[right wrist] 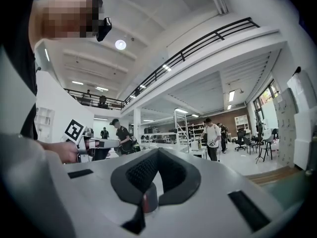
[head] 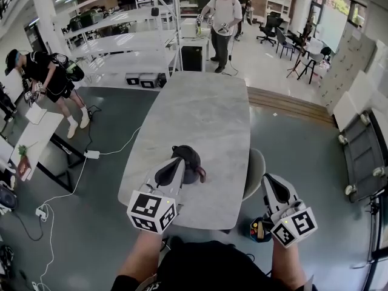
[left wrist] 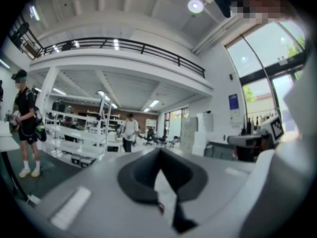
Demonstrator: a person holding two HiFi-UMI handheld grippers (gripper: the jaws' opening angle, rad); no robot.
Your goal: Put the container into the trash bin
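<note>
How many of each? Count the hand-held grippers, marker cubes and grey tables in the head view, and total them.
Hand-held grippers: 2, left and right
Marker cubes: 2, left and right
Grey table: 1
Total: 5

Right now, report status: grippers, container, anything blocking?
Left gripper, right gripper shut, empty. Dark thing on table by left gripper, perhaps the container. Chair beside right gripper.

We saw a small, dark, round trash bin [head: 257,230] standing low down, just left of the right gripper [head: 271,180] and partly hidden by it. Something yellow and red showed inside, but we could not tell whether it was the container.
</note>
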